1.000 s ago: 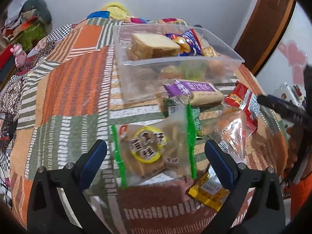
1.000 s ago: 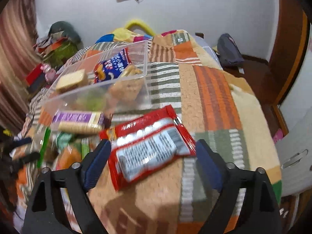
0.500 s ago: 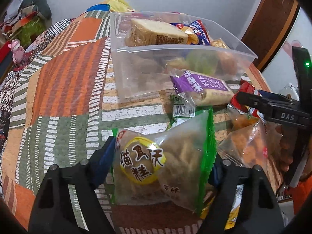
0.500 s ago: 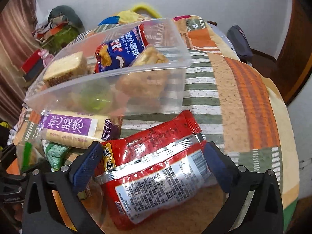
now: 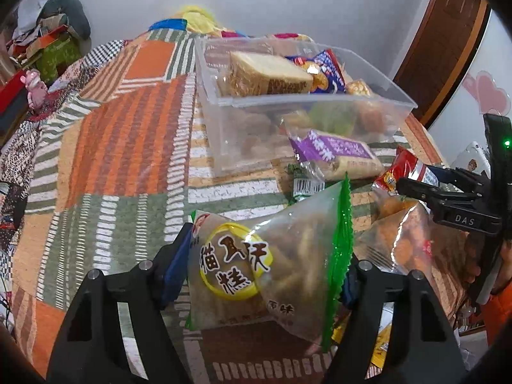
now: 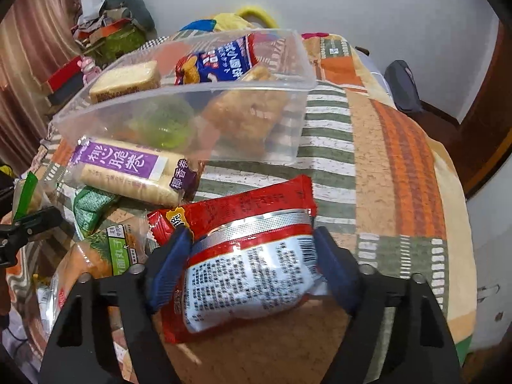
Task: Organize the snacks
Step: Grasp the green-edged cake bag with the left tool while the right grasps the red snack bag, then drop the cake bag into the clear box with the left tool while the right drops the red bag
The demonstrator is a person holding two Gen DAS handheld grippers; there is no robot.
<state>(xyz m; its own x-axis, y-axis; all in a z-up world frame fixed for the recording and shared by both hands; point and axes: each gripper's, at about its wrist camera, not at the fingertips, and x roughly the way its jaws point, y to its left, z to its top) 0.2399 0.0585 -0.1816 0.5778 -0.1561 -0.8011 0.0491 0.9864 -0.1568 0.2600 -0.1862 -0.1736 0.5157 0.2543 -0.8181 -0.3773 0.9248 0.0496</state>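
The left tool (image 5: 265, 265) grips a green-edged snack bag (image 5: 272, 256) while the right tool (image 6: 252, 265) grips a red packet (image 6: 246, 262), both near the clear bin (image 6: 224, 102).

"DAS" on right hand-held gripper (image 5: 412, 188), 猫耳朵 on green-edged pkt (image 5: 268, 256), 椰香 on purple wafer pkt (image 6: 128, 169)

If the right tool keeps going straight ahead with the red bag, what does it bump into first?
Probably the clear plastic bin: its near wall stands straight beyond the red snack packet that the right tool grips. Depth is hard to judge, and the purple wafer pack lies just left of that line.
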